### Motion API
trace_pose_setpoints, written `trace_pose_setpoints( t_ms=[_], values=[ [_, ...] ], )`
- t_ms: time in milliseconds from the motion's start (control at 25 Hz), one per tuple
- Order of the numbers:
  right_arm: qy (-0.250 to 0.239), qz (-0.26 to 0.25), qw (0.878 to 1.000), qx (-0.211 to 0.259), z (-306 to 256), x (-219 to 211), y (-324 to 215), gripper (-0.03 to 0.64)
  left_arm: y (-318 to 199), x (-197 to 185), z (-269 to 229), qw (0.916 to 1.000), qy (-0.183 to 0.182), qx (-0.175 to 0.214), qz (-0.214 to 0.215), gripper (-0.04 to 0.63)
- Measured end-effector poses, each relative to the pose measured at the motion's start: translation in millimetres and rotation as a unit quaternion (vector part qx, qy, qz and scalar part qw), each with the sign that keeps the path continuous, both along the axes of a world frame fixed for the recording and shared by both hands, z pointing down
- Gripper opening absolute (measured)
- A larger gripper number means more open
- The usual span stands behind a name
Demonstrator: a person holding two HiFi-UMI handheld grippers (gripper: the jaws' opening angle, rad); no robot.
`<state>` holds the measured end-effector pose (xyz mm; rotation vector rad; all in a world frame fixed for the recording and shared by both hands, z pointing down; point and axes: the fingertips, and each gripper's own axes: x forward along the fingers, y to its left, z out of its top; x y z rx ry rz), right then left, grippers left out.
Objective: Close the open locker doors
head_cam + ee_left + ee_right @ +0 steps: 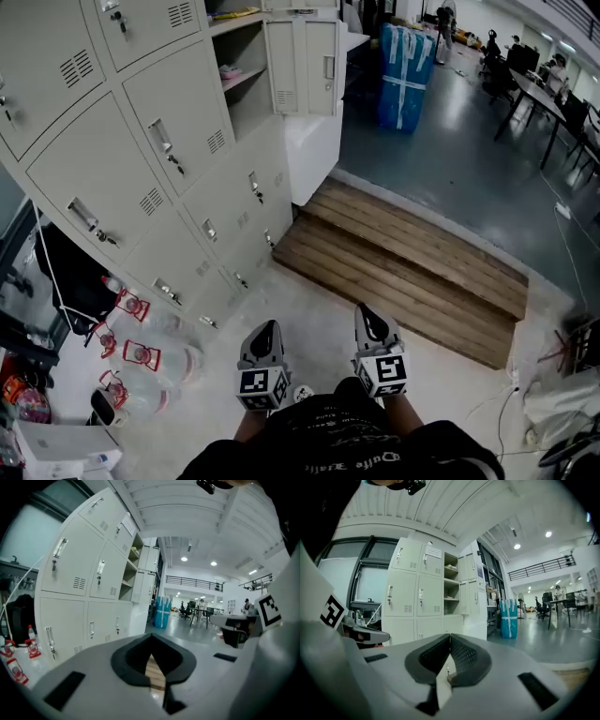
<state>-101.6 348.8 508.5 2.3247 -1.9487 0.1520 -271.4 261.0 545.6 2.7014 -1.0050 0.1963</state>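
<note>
A bank of cream lockers (pixel 141 159) runs along the left of the head view. At its far end, open doors (pixel 302 66) stand out from shelved compartments (pixel 239 80) with small items inside. The left gripper view shows those open doors (pixel 149 571) far ahead, and the right gripper view shows the open compartments (pixel 451 585) too. My left gripper (pixel 268 330) and right gripper (pixel 367 313) are side by side low in the head view, well short of the lockers. Both point ahead with their jaws together and nothing between them, as each gripper's own view (pixel 151 639) (pixel 450 639) confirms.
A low wooden pallet platform (pixel 403 258) lies ahead on the right. A blue wrapped bundle (pixel 405 75) stands beyond the open doors. Water bottles (pixel 141 361) and a black bag (pixel 80 277) sit by the locker base at the left. Desks and chairs (pixel 544 94) are far right.
</note>
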Motion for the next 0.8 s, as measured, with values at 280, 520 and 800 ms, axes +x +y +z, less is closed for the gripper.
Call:
trace_pose_setpoints(
  t_ms=[280, 520, 800],
  values=[
    [0.010, 0.016, 1.000, 0.004, -2, 27, -26, 0.005, -31, 16, 2, 1.0000, -0.006, -0.002, -0.007, 0.008],
    [0.020, -0.008, 1.000, 0.011, -2, 80, -88, 0.005, -71, 64, 3, 0.9995, -0.017, 0.019, -0.017, 0.008],
    [0.026, -0.063, 0.997, 0.019, -16, 151, -178, 0.005, -136, 147, -5, 0.9980, -0.022, 0.026, -0.053, 0.008]
  ],
)
